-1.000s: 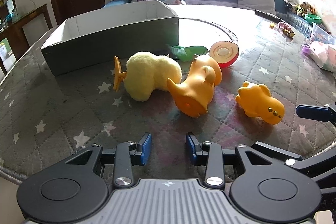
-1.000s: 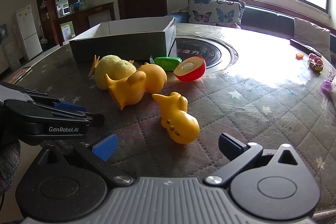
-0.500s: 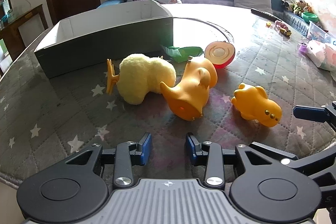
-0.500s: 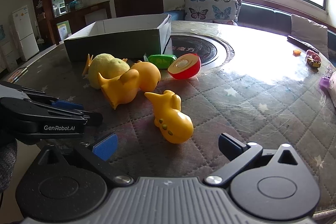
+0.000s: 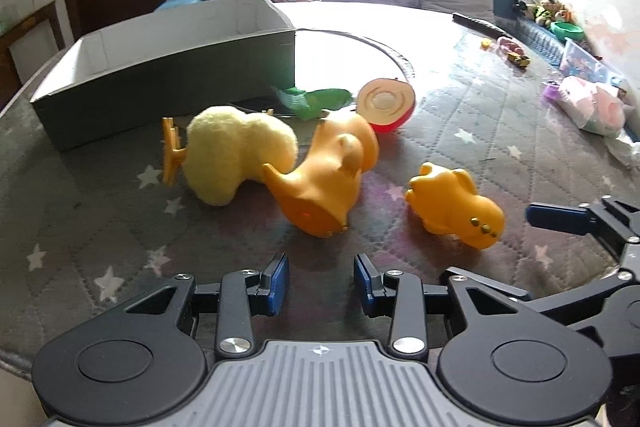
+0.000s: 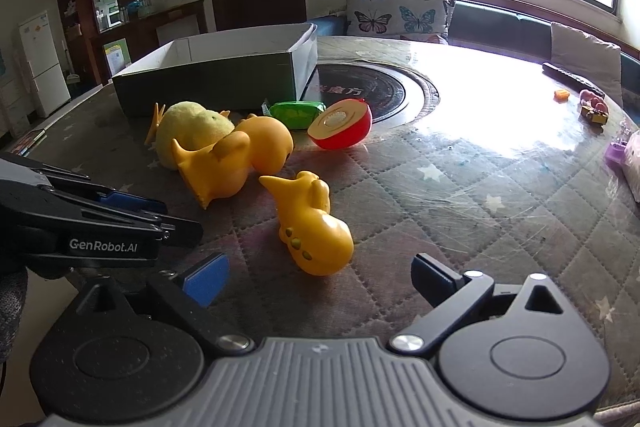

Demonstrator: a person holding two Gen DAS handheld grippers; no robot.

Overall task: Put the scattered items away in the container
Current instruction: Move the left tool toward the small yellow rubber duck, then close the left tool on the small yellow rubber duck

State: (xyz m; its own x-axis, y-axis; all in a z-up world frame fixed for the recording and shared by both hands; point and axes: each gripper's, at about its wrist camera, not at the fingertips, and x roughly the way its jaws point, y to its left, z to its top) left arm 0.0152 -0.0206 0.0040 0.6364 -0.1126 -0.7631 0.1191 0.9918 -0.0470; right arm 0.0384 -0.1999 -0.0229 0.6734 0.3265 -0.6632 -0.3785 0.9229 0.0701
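While both grippers, left [image 5: 320, 281] and right [image 6: 320, 277], stay spread and empty, they have edged nearer the 2 ducks [image 5: 326, 173].

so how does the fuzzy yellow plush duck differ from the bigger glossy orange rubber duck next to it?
The fuzzy yellow plush duck is pale and matte; the glossy orange rubber duck is deeper orange and shiny. The plush duck has flat orange feet sticking out; the rubber duck shows a flat base. The plush duck lies nearer the grey box. Both lie tipped over, touching, outside the box.
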